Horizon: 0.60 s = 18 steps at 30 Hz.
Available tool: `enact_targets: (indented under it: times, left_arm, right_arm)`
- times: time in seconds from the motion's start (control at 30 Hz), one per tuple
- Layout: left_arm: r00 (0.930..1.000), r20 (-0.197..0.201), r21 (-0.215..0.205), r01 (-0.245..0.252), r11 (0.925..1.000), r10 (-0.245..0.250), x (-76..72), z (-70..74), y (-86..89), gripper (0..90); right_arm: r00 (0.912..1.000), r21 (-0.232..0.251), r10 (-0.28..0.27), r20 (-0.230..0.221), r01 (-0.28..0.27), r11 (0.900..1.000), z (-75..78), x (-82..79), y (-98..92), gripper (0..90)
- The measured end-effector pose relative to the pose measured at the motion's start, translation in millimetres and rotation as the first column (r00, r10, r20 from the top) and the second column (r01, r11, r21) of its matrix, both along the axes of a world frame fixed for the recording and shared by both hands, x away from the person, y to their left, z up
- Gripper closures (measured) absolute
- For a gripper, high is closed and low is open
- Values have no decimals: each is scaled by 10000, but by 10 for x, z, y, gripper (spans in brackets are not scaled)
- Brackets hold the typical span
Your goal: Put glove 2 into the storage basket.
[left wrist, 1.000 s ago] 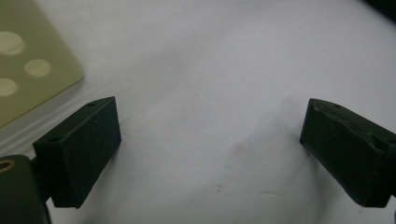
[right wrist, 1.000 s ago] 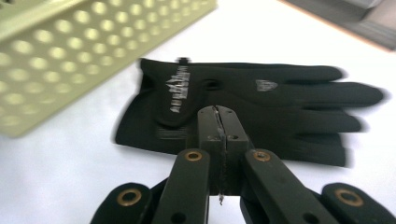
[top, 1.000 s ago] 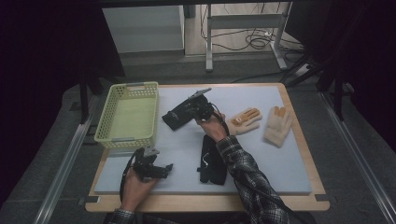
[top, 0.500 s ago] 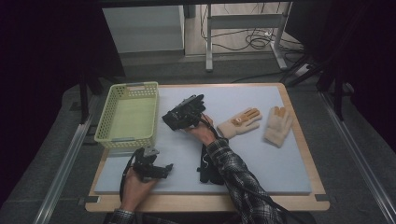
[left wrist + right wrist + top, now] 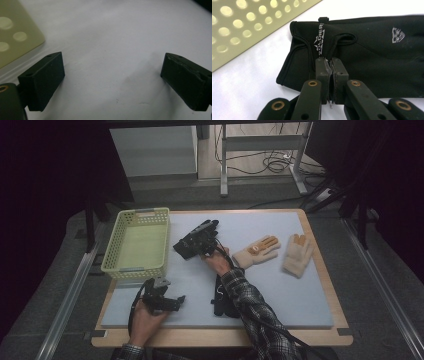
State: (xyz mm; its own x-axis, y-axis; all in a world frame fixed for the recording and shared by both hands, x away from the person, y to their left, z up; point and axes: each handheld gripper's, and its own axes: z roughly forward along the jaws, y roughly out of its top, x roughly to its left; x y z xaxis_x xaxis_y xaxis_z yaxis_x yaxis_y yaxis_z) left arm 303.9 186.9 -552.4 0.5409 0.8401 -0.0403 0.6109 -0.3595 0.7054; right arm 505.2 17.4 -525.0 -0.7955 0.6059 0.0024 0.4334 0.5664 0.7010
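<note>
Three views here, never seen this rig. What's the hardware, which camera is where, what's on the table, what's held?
No robot: a person holds a two-jaw gripper in each hand. The high view looks down from above the person's side of the table; the other two cameras ride on the grippers, looking along their black jaws.

On the pale blue mat lie a yellow-green basket, two cream gloves and another black glove.

The right gripper, jaws just closed, is shut on the cuff of a black glove beside the basket. The left gripper rests open over bare mat, holding nothing.
</note>
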Motion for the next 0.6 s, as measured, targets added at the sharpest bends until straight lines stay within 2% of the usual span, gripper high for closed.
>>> enact_targets:
  times: [0.1, 0.2, 0.57, 0.6]
  left_arm:
    - [10000, -1, -2, 1, 10000, -1, 0, 0, 0, 57]
    - [10000, -2, -8, -3, 10000, 3, 0, 0, 0, 57]
    - [10000, -7, 17, 2, 10000, -2, 0, 1, 1, 57]
    - [10000, -7, 17, 2, 10000, -2, 0, 1, 1, 57]
  right_arm:
    - [9997, -92, 94, 230, -91, 9999, 45, -29, -6, 856]
    - [9994, 27, 147, 325, -148, 9999, 120, -56, -58, 855]
    - [9941, 277, 633, 877, -659, 9974, 518, -279, -316, 855]
    - [9941, 277, 633, 877, -659, 9974, 518, -279, -316, 855]
